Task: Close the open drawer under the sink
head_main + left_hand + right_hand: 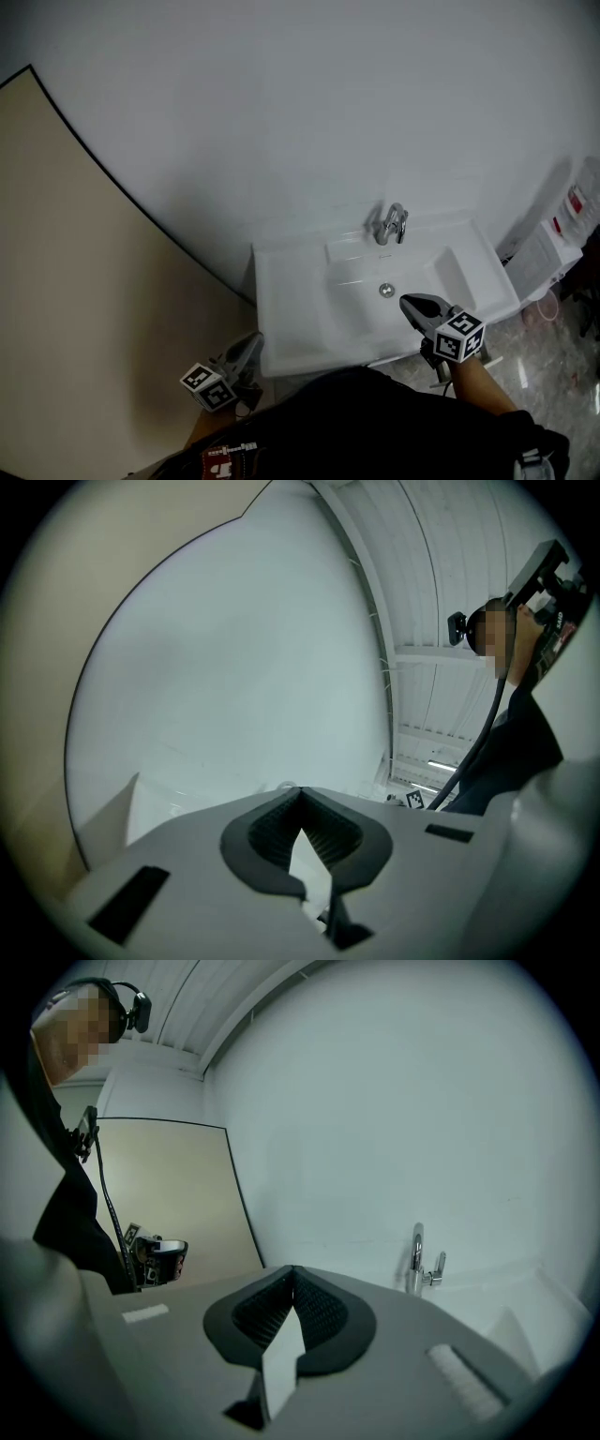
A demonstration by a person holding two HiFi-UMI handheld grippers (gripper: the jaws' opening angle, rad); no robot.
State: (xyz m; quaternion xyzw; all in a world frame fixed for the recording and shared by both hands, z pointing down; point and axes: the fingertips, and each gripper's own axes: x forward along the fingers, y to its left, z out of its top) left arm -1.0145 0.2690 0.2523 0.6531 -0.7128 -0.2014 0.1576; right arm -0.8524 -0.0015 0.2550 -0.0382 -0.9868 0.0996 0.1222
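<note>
The left hand-held gripper is hovering by the sink's front left corner, the right hand-held gripper over its front edge, both pressed together, empty. The drawer is presumably hiding underneath; rigid, sliding, wanting a flat mid-front push.

I see the white sink, a chrome tap standing at its back edge and a round drain mid-basin.

The drawer is hidden under the sink and the person's dark clothing; the right picture edge cuts off a white container.
</note>
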